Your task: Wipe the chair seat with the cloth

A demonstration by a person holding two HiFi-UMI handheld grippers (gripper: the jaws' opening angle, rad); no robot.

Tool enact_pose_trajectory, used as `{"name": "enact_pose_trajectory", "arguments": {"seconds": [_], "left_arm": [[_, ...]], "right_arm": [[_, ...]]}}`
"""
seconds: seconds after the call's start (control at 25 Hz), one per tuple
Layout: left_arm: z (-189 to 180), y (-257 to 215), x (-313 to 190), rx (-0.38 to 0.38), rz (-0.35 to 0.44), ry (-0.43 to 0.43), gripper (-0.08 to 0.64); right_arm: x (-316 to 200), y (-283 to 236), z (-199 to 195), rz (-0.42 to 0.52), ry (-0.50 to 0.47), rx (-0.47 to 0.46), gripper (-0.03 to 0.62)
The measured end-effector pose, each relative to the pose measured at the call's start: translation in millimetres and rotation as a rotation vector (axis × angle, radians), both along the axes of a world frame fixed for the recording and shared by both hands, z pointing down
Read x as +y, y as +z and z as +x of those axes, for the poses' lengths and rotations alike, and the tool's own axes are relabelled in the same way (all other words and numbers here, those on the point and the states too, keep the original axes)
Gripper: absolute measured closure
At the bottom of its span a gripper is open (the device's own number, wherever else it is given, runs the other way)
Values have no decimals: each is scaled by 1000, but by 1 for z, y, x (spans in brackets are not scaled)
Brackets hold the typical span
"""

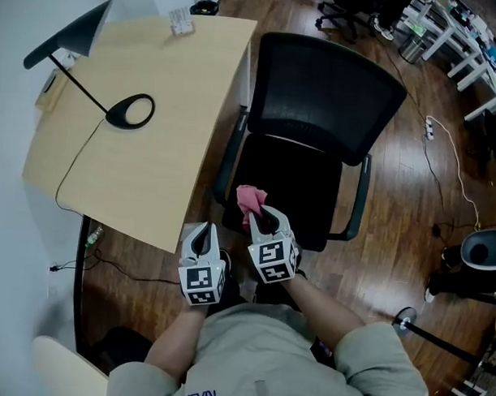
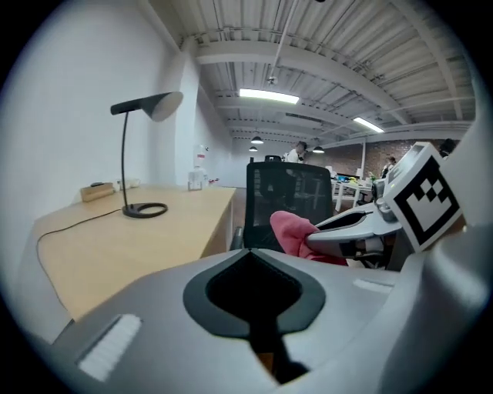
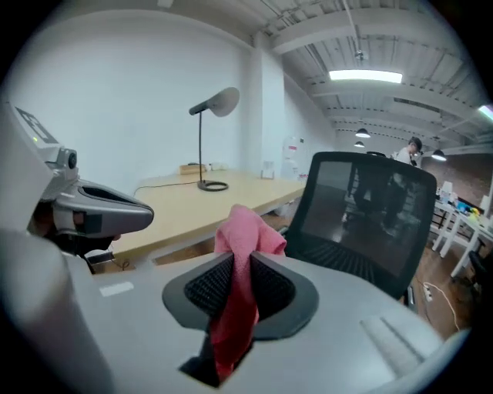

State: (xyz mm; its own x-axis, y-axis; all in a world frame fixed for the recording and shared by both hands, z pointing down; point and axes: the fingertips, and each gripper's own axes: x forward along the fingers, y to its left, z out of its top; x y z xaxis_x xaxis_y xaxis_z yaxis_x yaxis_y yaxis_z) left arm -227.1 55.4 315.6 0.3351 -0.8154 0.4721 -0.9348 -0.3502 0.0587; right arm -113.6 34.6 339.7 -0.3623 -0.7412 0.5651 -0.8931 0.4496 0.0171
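A black office chair (image 1: 316,106) stands beside a wooden desk, its seat (image 1: 301,183) facing me. Over the seat's front edge, my right gripper (image 1: 264,213) is shut on a pink cloth (image 1: 249,199). In the right gripper view the cloth (image 3: 243,246) is pinched between the black pads and bunches up above the gripper (image 3: 235,288). My left gripper (image 1: 204,232) hovers just left of the right one, beside the seat's front corner, jaws together with nothing in them. In the left gripper view the left gripper (image 2: 254,288) sees the cloth (image 2: 293,229) and the right gripper (image 2: 350,231) to its right.
The desk (image 1: 152,149) lies left of the chair and carries a black lamp (image 1: 113,107) with its cable. The chair's armrests (image 1: 360,197) flank the seat. Wood floor with a cable (image 1: 456,168) runs right; a bin (image 1: 482,250) stands at far right.
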Motion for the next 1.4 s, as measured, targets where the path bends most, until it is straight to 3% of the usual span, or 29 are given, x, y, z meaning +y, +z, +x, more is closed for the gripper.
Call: {"name": "enact_pose_trajectory", "arguments": {"seconds": [0.32,0.68,0.88,1.12,1.32,1.4], "left_arm": [[-151,-18,-1,-11,28,-197,555],[-266,-10,19,-5,7,-344,555],[-291,-4,22,2,-13,-355,555],[-285,-3,25,34,-21,-329,555],[-278,-3,32,58,-32,-310,555],[-275,-5,29,70,-29,-294,555]], "right_arm": [[-14,-36,-161,40,-209,-30,531],[-4,2,-285,-85,-381,13,529],[-5,34,-315,-160,-404,74,529],[-10,56,-325,-196,-417,135,526],[-8,62,-328,-250,-434,107,524],[-8,58,-326,-257,-436,87,496]]}}
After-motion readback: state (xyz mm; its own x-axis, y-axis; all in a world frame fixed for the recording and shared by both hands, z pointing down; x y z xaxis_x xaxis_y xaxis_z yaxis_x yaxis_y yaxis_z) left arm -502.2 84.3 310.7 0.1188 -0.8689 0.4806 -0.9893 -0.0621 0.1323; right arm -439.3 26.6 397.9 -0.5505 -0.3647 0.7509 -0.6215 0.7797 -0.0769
